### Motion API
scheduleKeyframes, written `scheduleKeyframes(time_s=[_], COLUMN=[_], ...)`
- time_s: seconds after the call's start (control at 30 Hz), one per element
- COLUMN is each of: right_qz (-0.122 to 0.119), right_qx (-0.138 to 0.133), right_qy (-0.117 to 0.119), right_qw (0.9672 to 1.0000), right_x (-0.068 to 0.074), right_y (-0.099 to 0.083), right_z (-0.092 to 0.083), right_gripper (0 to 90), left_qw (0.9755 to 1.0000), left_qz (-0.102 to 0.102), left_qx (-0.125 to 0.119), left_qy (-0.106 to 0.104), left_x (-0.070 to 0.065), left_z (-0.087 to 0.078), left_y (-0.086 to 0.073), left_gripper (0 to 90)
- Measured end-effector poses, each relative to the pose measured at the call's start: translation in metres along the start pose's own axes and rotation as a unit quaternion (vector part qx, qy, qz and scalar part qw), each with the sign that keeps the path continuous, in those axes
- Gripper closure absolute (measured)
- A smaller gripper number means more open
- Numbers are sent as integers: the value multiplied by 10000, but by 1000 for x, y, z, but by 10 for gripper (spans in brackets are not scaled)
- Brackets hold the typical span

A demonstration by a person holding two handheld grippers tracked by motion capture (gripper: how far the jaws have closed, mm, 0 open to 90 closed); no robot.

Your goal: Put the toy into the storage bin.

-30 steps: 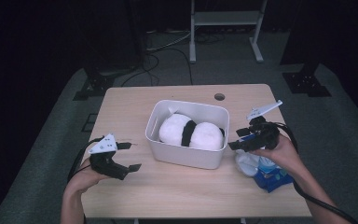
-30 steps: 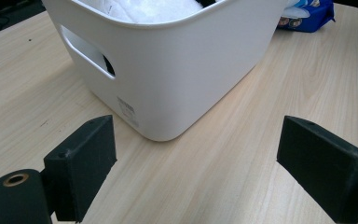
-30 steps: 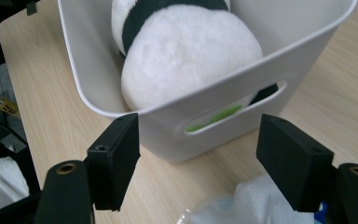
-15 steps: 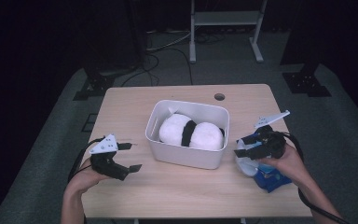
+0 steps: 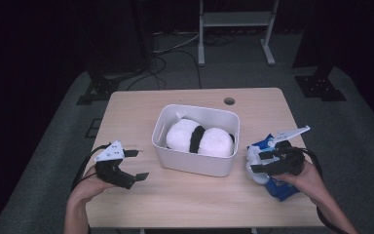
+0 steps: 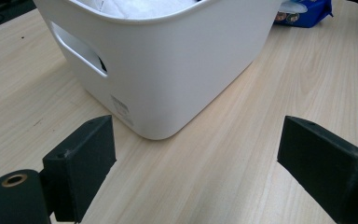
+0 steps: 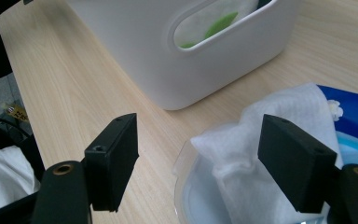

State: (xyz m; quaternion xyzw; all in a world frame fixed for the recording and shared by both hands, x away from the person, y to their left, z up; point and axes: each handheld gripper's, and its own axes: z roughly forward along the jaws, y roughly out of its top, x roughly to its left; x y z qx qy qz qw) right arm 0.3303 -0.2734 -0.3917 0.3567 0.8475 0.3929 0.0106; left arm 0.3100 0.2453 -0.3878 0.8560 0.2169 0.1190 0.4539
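While poised over blue wet-wipe pack [image 5: 277, 183] at table [image 5: 141, 112] right edge: right claw [image 5: 259, 160] wide, straddling protruding white wipe [image 7: 265, 126], ungripped. Left claw [image 5: 135, 165] wide, empty. White bin [image 5: 195, 163] alongside. Wipe extraction pending.

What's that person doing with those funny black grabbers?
A person sits at a wooden table with a grabber in each hand. The right gripper hangs with open jaws over a blue pack of wet wipes, around the white wipe sticking out of it, not squeezing it. The left gripper waits open beside a white bin that holds a white plush toy with a black band.
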Motion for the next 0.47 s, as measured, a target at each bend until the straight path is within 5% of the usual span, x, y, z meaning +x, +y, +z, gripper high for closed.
scheduleKeyframes(time_s=[0.47], right_qz=[16], right_qx=[-69], right_qy=[-32], right_qw=[10000], right_x=[6], right_y=[-19], right_z=[-5], right_gripper=[272], left_qw=[10000], left_qz=[17], left_qx=[16], left_qy=[-13], left_x=[0], left_z=[0], left_y=[1], left_gripper=[99])
